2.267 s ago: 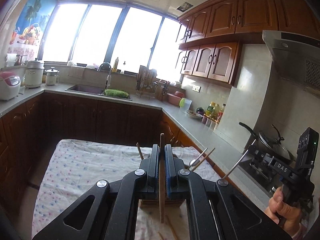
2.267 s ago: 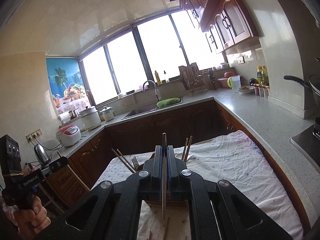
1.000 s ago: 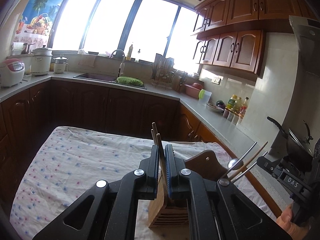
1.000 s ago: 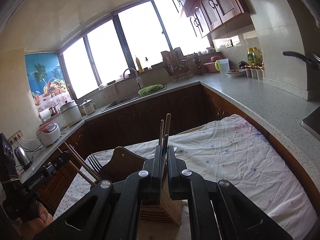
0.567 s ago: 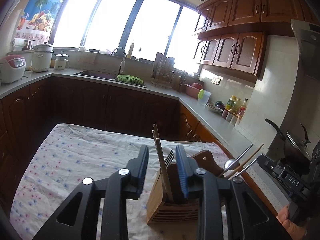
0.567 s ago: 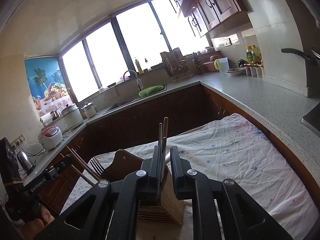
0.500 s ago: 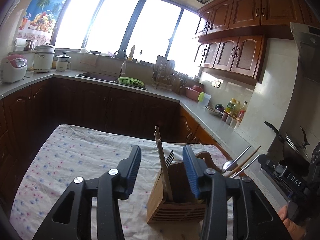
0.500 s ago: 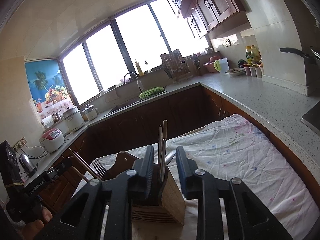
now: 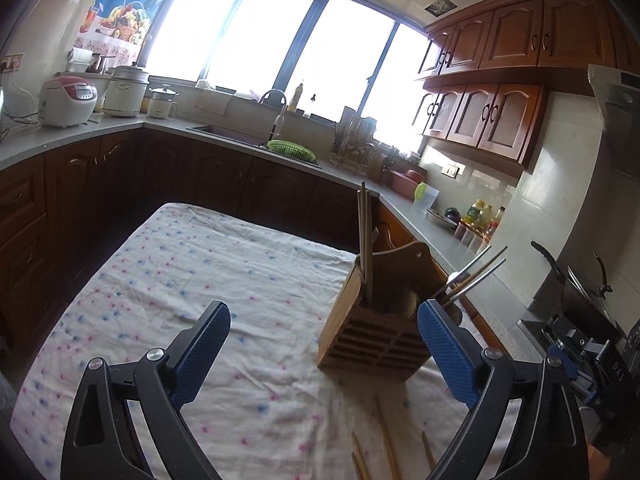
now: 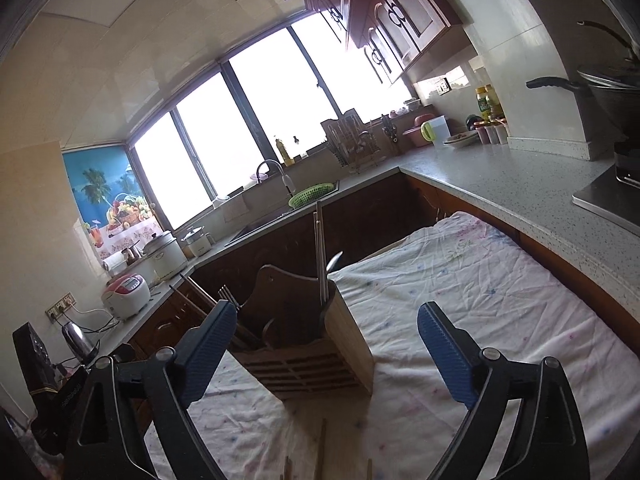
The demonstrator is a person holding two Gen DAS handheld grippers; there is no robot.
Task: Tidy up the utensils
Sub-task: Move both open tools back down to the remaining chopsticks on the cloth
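Note:
A wooden utensil holder (image 9: 372, 340) (image 10: 316, 356) stands on the flowered tablecloth (image 9: 200, 280). Upright chopsticks (image 9: 363, 240) (image 10: 319, 256) stick out of it, and metal handles (image 9: 474, 270) lean to its right. A fork (image 10: 227, 294) and a spoon (image 10: 334, 261) are in it too. My left gripper (image 9: 324, 310) hangs back from the holder, its jaws opening wide with nothing between them. My right gripper (image 10: 326, 308) is also opening and empty, with the holder just ahead. Loose chopsticks (image 9: 386, 440) (image 10: 320, 448) lie on the cloth near me.
A grey counter (image 10: 500, 176) wraps around the table, with a sink and a green basket (image 9: 290, 149) at the back. Rice cookers (image 9: 68, 100) sit at the left. A pan (image 9: 580, 292) stands on the stove at the right. A kettle (image 10: 78, 338) is near the left hand-held gripper.
Both grippers opened and let go of the chopsticks, which now stand in the holder. The left one drew back and leftward, the right one back and rightward.

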